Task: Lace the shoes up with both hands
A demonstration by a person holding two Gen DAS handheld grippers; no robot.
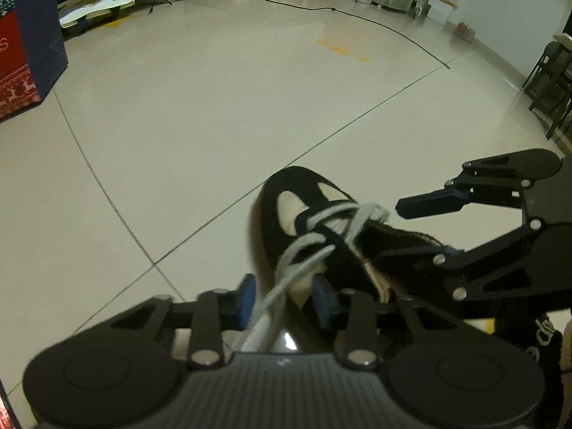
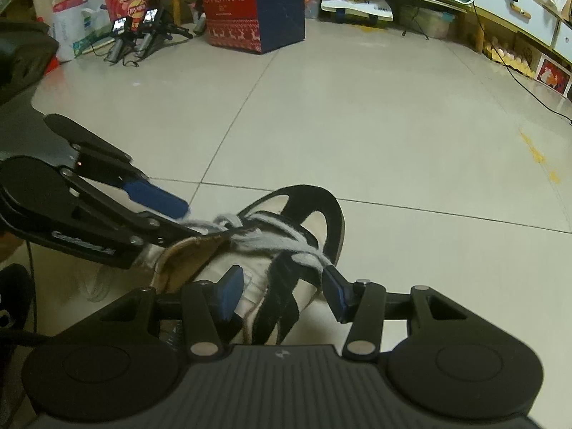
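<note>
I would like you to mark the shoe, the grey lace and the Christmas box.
shoe (image 1: 286,186): left wrist view, on the black toe cap.
grey lace (image 1: 304,246): left wrist view, on a crossing strand.
Christmas box (image 2: 232,18): right wrist view, on the red front face.

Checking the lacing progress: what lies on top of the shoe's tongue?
Grey laces cross over the shoe in loose strands, some running back between the left hand-held gripper fingers. The eyelets are too blurred to count.
</note>
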